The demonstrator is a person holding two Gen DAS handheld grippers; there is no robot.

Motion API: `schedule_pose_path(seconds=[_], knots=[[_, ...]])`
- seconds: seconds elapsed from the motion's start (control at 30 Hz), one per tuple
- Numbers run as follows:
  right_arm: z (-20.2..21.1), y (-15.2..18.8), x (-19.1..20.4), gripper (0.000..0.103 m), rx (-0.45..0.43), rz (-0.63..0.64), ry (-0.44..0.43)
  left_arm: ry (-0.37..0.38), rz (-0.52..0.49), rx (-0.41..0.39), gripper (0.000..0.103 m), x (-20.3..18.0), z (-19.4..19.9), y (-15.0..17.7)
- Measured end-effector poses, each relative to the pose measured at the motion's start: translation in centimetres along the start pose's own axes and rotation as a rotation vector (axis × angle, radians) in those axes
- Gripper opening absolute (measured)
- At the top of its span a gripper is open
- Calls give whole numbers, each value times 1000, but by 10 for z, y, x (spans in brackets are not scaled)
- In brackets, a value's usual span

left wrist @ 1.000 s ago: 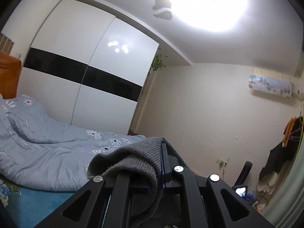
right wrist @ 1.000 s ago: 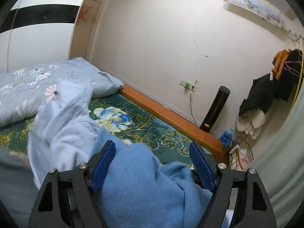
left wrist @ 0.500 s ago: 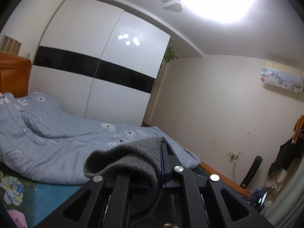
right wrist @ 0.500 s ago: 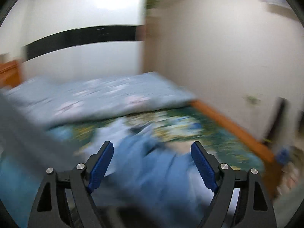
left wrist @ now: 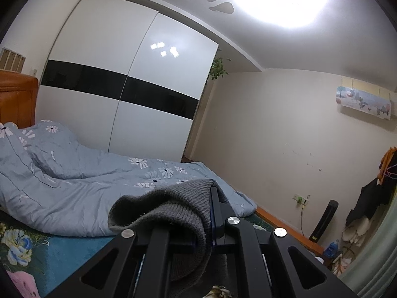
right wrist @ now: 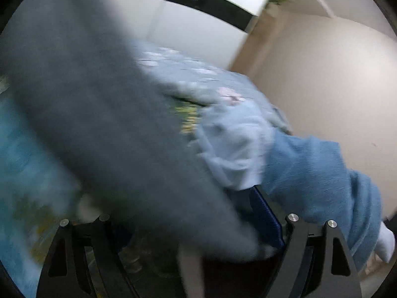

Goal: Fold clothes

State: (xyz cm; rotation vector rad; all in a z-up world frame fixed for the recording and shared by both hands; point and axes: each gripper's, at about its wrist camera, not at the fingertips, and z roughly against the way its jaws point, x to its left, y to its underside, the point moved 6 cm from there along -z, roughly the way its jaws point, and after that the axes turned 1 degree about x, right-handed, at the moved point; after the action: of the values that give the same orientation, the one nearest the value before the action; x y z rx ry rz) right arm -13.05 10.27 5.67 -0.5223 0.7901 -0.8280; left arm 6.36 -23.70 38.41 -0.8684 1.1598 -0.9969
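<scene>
A grey knitted garment (left wrist: 173,206) is held pinched in the left gripper (left wrist: 211,213) above the bed (left wrist: 57,248), its length hanging between the closing jaws of the right gripper (right wrist: 188,226).

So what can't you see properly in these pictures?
- Right wrist view: motion blur smears the grey garment; whether the right gripper touches it is unclear.
- Left wrist view: the grey knit drapes over the left gripper, hiding one of its fingers; its lower part is cut off.
</scene>
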Motion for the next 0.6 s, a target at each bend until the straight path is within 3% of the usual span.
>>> schedule_pose_path(seconds=[0.07, 0.13, 0.23, 0.33, 0.5, 0.6], knots=[[-4, -4, -19, 67, 8, -79, -4, 2, 3, 2, 8, 1, -3, 1], [-2, -8, -37, 48, 5, -144, 2, 6, 12, 6, 8, 4, -7, 4], [4, -19, -62, 30, -19, -184, 70, 20, 24, 19, 8, 6, -15, 10], [8, -42, -104, 24, -41, -245, 156, 44, 32, 56, 8, 4, -31, 24], [36, -97, -217, 15, -112, -451, 374, 133, 65, 147, 9, -11, -72, 55], [63, -115, -250, 12, -172, -498, 459, 162, 51, 176, 9, -27, -94, 72]])
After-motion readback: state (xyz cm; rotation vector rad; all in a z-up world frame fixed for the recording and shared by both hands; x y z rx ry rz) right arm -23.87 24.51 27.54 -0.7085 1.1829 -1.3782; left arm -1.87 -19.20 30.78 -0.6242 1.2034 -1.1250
